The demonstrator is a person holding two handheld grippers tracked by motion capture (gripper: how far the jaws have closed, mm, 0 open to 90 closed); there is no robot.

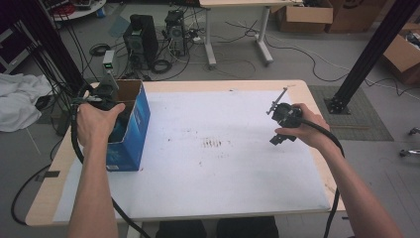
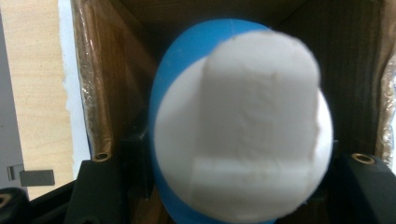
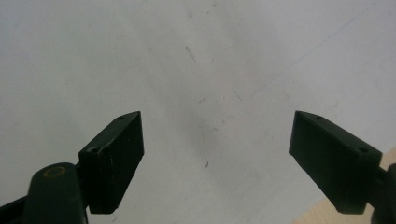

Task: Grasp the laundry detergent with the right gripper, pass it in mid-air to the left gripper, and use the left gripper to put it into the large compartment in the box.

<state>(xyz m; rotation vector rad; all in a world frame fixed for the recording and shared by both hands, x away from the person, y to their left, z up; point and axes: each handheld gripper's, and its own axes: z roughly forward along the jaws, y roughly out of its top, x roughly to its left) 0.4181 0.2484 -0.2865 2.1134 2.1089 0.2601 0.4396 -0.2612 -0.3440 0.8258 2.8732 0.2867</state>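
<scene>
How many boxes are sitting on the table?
1: a blue cardboard box stands open at the table's left edge, with the left gripper holding a blue and white ball inside it.

The table [image 1: 297, 87] has a light wooden top with rounded corners. A white sheet [image 1: 223, 168] covers most of it, leaving bare wood along the far edge, the left side and the right edge. The sheet is scuffed, with a cluster of small brown marks [image 1: 213, 143] near its middle and fainter specks to their left. In the right gripper view the sheet [image 3: 196, 60] shows thin scratches, and a sliver of wood sits at the lower right corner. A blue box [image 1: 130, 130] with an open top and brown cardboard inside stands on the sheet's left part, near the table's left edge.
</scene>
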